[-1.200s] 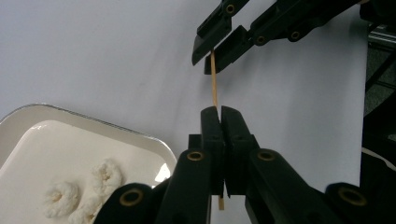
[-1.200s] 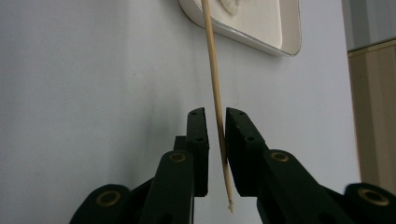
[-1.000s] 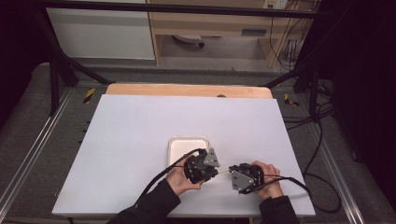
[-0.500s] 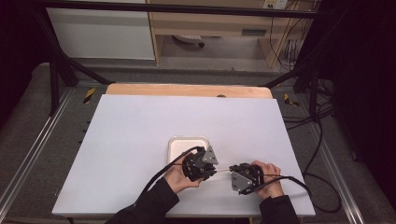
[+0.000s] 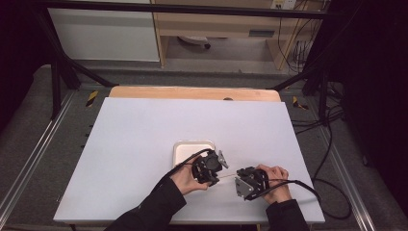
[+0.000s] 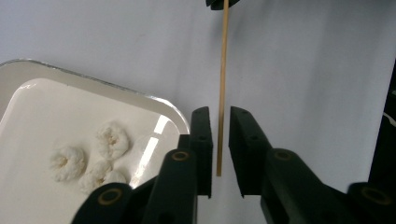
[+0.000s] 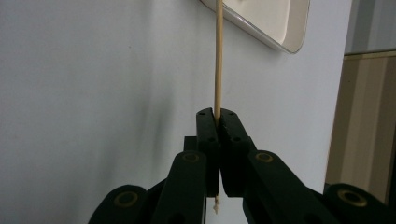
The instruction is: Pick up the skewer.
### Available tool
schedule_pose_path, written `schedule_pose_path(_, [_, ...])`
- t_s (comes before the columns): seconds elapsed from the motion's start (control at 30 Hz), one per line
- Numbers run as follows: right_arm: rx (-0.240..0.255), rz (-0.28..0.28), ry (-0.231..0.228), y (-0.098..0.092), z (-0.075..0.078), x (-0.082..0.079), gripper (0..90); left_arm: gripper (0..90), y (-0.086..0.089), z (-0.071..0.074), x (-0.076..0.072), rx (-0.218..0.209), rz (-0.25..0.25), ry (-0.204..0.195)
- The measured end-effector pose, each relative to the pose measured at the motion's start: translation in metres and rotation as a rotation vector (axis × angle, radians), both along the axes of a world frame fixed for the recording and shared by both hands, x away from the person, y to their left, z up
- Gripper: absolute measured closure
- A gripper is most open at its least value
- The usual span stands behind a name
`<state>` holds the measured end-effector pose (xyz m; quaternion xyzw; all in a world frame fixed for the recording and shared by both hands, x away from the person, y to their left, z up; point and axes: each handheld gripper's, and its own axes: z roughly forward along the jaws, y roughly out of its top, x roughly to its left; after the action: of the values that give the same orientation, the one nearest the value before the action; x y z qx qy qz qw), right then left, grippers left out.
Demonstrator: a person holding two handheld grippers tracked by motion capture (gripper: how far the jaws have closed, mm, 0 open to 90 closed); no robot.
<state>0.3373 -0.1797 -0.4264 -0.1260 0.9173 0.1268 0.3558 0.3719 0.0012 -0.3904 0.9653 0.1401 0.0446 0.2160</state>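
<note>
Right gripper view: right hand-held gripper (image 7: pixel 218 112) clamps a thin wooden skewer (image 7: pixel 217 51); left hand-held gripper (image 6: pixel 219 112) stands apart around its tip, seemingly untouched.

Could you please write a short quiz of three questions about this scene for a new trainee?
1. True or false: the right hand-held gripper is shut on the wooden stick.
2. What lies in the white tray? A) screws B) small white ring-shaped pieces C) coins
3. Fill in: in the left gripper view, the free end of the stick sits between the jaws of the left hand-held gripper, which are ____.

Key: 1 true; 2 B; 3 open, with a gap on each side of the stick.
</note>
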Motion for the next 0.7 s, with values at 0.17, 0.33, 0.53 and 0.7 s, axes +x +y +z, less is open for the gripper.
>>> schedule_pose_path(0.17, [-0.020, 0.010, -0.012, 0.0007, 0.0010, -0.0009, 88.6, 87.1, -0.0083, -0.0032, -0.0017, 0.030, -0.007, -0.005])
schedule_pose_path(0.33, [-0.027, 0.014, -0.020, 0.0007, 0.0012, -0.0023, 88.4, 87.7, -0.0109, -0.0053, -0.0025, 0.055, -0.008, -0.004])
schedule_pose_path(0.53, [-0.032, 0.025, -0.026, 0.0018, 0.0012, -0.0029, 88.0, 88.5, -0.0120, -0.0064, -0.0035, 0.075, -0.009, -0.006])
schedule_pose_path(0.7, [-0.013, 0.010, -0.017, 0.0012, 0.0026, -0.0021, 84.4, 88.6, -0.0103, -0.0056, -0.0049, 0.080, -0.007, -0.020])
